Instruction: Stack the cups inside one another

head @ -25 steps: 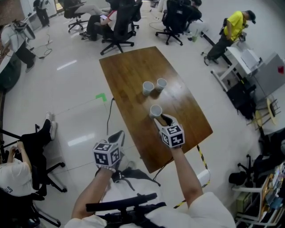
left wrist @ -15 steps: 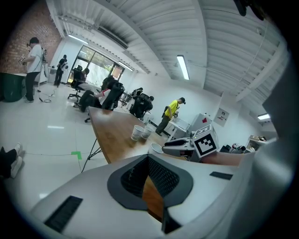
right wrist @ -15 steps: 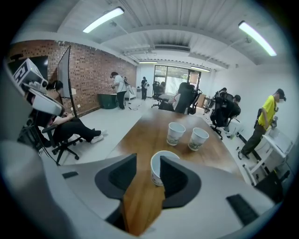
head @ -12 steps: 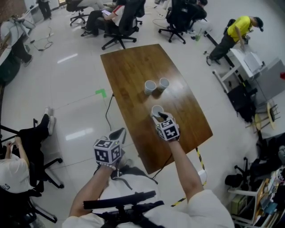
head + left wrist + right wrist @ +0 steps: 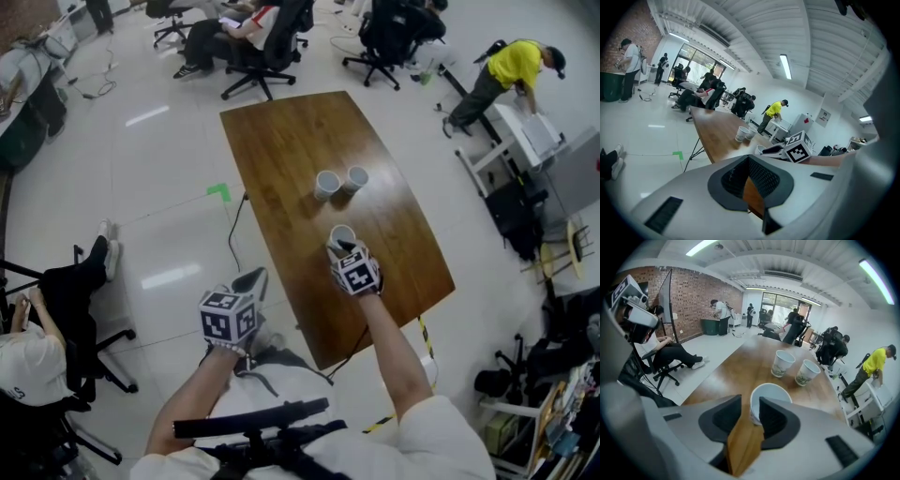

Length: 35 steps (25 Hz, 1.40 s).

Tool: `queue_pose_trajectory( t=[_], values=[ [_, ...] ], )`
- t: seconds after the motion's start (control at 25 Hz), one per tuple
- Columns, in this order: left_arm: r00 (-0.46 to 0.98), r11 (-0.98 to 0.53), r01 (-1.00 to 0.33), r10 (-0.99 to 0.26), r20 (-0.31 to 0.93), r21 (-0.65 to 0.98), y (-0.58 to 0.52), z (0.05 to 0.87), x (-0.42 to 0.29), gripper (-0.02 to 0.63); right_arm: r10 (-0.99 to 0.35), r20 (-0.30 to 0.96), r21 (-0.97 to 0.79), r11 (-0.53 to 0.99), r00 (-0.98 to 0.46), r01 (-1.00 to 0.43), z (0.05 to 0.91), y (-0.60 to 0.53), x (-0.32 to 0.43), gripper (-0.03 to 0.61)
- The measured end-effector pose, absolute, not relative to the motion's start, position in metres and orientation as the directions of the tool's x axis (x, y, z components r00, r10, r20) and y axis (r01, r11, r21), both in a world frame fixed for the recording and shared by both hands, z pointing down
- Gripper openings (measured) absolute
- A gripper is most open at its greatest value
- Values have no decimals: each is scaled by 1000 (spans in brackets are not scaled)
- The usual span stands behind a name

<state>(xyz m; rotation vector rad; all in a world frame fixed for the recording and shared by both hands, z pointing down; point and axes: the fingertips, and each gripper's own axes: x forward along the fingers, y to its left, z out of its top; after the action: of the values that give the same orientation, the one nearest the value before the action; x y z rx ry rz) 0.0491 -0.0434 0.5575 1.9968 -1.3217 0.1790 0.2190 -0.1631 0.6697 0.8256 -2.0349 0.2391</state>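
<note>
Your right gripper (image 5: 339, 248) is at the near cup (image 5: 343, 234), which stands upright on the wooden table (image 5: 281, 150), towards its near end. In the right gripper view the gripper (image 5: 751, 411) has its jaws spread, and the near-left wall of that cup (image 5: 769, 394) sits in the gap, close against the right-hand pad; the left-hand pad is clear of it, with bare wood showing between. No firm pinch is seen. The other two cups (image 5: 327, 184) (image 5: 357, 177) stand upright just beside each other, farther up the table and well apart from the near cup; the right gripper view shows them as separate, unstacked items (image 5: 782, 363) (image 5: 806, 371). Your left gripper (image 5: 248, 279) hangs off the table's left edge, above the floor. In the left gripper view its tips (image 5: 749, 161) are pressed together with nothing between them, and only table wood shows in the wedge behind
</note>
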Motion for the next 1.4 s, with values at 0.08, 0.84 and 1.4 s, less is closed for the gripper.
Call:
queue_pose_trajectory(
  t=[0.08,0.84,1.4],
  values=[
    [462,-206,-846,-744,482,492,-45,560,45,-3,-466,804,152,761,-369,-631,671,-166,217,124],
    [452,-201,-868,-700,553,454,-87,576,42,-3,-451,831,156,752,-327,-640,680,-177,207,59],
    [417,-166,-894,-651,634,417,-121,589,27,-2,-510,810,194,699,-290,-688,651,-189,219,26]
  ],
)
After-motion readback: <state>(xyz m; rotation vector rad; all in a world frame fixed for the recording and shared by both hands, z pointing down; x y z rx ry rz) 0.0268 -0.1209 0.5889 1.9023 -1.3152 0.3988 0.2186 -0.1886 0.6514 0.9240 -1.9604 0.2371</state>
